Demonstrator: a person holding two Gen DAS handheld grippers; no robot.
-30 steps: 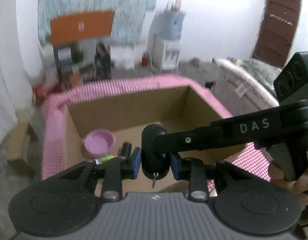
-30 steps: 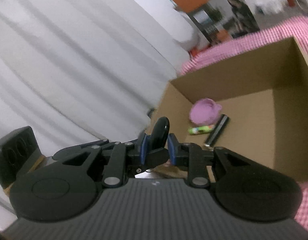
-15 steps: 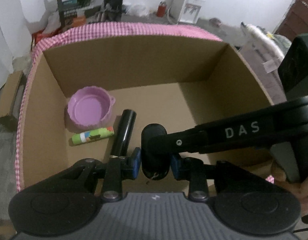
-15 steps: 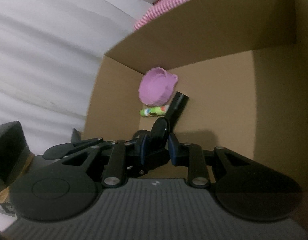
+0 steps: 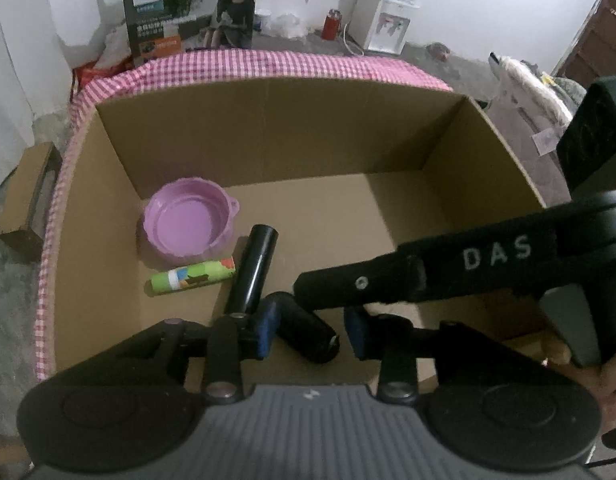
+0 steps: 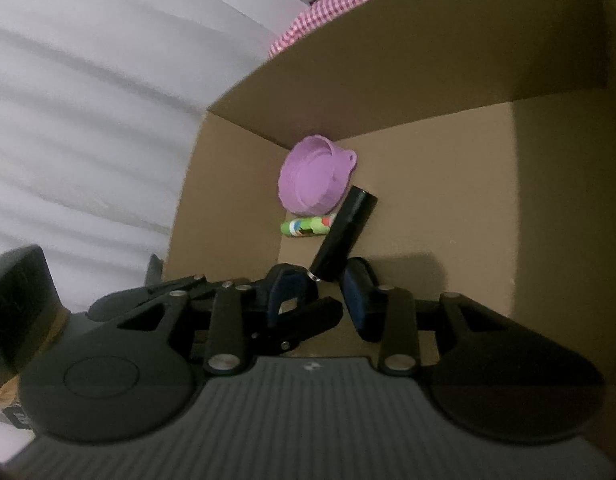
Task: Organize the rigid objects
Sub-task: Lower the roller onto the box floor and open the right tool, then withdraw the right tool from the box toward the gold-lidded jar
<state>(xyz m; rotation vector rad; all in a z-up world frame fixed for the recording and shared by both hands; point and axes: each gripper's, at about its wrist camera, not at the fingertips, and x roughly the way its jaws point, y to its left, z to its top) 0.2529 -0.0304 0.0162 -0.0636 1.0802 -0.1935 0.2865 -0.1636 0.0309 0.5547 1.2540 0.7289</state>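
Both wrist views close, angled down into cardboard box (image 5: 488,148); share purple bowl (image 6: 314,182) corner.

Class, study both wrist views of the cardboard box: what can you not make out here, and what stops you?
- Black cylinder, left wrist view: its far end, behind the right claw's arm.
- Same cylinder, right wrist view: hidden among black claw parts.
- Green tube: print too small.
- Box near wall: cut off by left claw.

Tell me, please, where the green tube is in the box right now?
In the left wrist view, the green tube lies on the box floor at left, just below the purple bowl and beside the black cylinder.
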